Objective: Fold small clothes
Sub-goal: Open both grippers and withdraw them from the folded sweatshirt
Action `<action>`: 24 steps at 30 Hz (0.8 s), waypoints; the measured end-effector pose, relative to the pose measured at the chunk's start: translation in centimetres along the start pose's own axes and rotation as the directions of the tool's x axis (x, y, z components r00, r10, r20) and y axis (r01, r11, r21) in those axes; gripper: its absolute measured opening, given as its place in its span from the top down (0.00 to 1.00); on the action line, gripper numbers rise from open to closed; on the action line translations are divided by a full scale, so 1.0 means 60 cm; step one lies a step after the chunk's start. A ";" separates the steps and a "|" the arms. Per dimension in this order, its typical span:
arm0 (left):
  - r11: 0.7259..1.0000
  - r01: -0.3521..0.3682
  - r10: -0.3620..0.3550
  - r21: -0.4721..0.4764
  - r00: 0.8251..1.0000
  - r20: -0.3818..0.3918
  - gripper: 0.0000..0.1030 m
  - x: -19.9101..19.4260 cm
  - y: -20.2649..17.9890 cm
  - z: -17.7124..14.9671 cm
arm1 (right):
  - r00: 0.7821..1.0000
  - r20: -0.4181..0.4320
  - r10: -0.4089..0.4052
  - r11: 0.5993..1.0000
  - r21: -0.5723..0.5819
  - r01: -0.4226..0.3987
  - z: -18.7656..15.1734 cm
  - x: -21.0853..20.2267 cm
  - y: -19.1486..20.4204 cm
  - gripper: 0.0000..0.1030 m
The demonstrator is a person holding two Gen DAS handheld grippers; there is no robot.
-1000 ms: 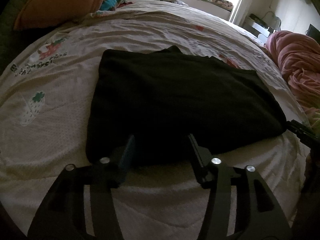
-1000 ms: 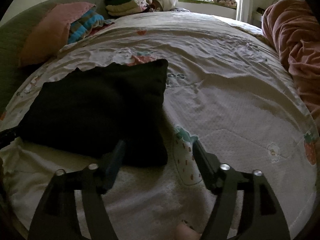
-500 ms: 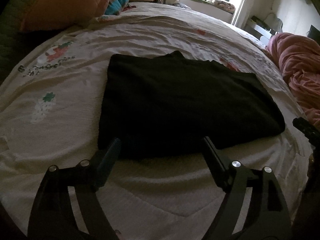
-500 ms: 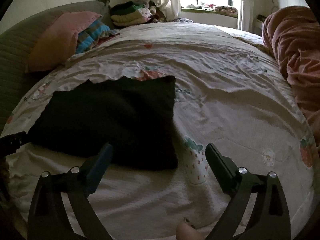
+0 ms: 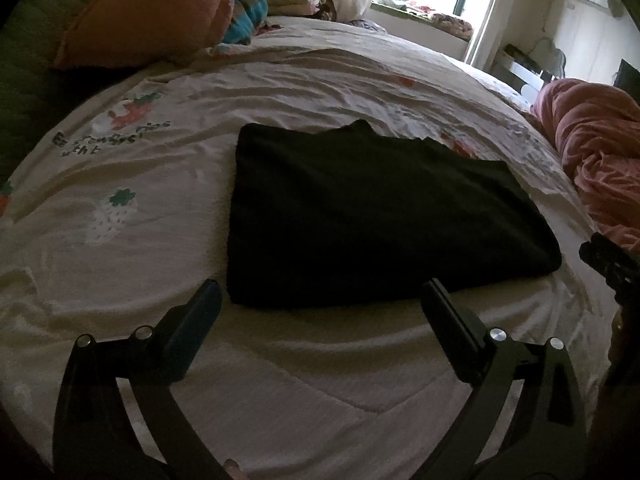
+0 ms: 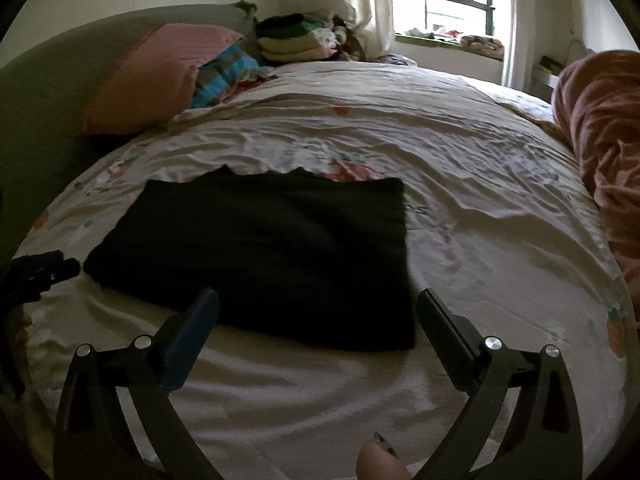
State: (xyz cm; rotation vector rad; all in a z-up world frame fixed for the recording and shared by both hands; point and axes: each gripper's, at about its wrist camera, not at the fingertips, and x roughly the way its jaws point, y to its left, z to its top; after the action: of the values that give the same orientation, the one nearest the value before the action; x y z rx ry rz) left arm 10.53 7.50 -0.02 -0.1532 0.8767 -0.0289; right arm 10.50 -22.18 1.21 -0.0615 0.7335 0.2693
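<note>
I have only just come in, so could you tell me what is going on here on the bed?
A person is folding a small black garment on the strawberry-print bedspread, with a handheld gripper in each hand. The garment lies folded into a flat rectangle. The left gripper and the right gripper have just been opening and now stand wide open just short of its near edge, with nothing between their fingers.

Black tool (image 5: 320, 296), silver screws (image 5: 498, 334)

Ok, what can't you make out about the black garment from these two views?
- Black garment: both wrist views too dark for seams, layers or garment type.
- Its underside: hidden against the bedspread.
- Right gripper: cut off by the left view's edge.
- Left gripper: cut off by the right view's edge.
</note>
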 end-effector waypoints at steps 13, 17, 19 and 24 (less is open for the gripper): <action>0.996 -0.037 0.039 -0.084 0.999 0.020 0.09 -0.021 0.059 -0.007 | 0.995 -0.031 0.093 0.990 -0.106 -0.096 0.005 0.016 0.101 0.05; 0.993 -0.046 0.050 -0.105 0.998 0.034 0.09 -0.032 0.076 -0.009 | 0.992 -0.033 0.120 0.983 -0.135 -0.123 0.010 0.018 0.130 0.05; 0.992 -0.049 0.054 -0.116 0.998 0.038 0.09 -0.036 0.086 -0.009 | 0.991 -0.031 0.133 0.978 -0.155 -0.136 0.014 0.017 0.148 0.04; 0.988 -0.055 0.062 -0.148 0.997 0.044 0.09 -0.041 0.109 -0.010 | 0.986 -0.025 0.167 0.968 -0.185 -0.169 0.026 0.020 0.184 0.04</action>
State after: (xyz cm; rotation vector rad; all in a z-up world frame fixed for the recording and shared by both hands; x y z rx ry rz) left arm 8.24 14.13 0.55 -0.2644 0.8343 0.0939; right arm 9.45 -11.04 2.00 -0.1797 0.7223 0.5001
